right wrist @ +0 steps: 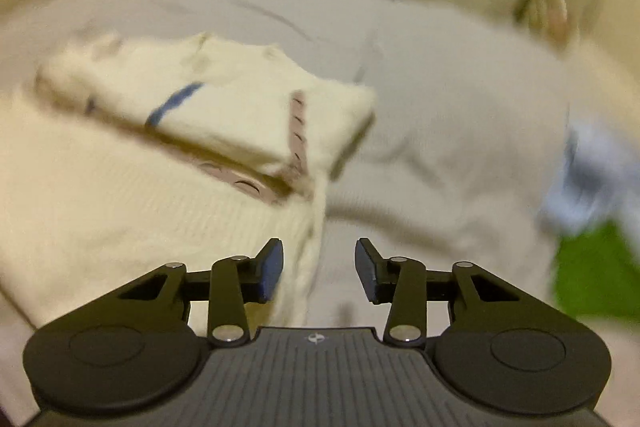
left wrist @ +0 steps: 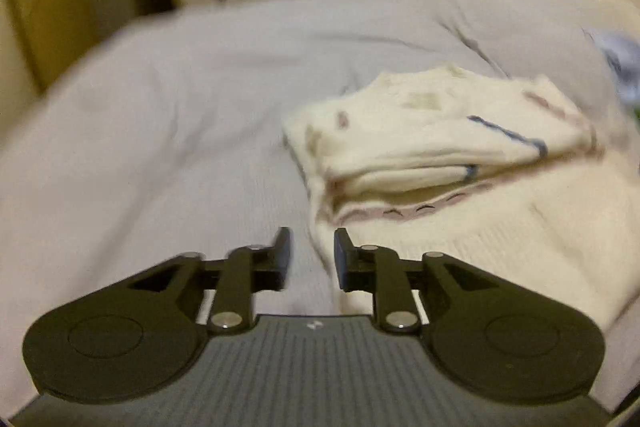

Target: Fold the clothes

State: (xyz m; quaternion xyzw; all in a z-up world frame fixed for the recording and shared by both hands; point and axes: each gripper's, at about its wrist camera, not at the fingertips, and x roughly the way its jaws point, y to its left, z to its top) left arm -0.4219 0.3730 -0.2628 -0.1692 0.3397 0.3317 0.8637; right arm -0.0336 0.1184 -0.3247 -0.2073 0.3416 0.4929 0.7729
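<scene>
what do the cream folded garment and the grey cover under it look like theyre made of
Cream garment: looks like a soft knit, probably wool or acrylic; fuzzy matte surface, ribbed rows on its lower part, thick folded edges. Blur leaves the fibre open.
Grey cover: seems a thin woven cotton-like sheet; matte, smooth, with soft shallow creases.

One cream knitted garment (left wrist: 460,147), one grey bedsheet (left wrist: 180,107), one green item (right wrist: 596,275), one pale blue item (right wrist: 592,171)

Dim warm light, heavy motion blur, fisheye-warped edges.
</scene>
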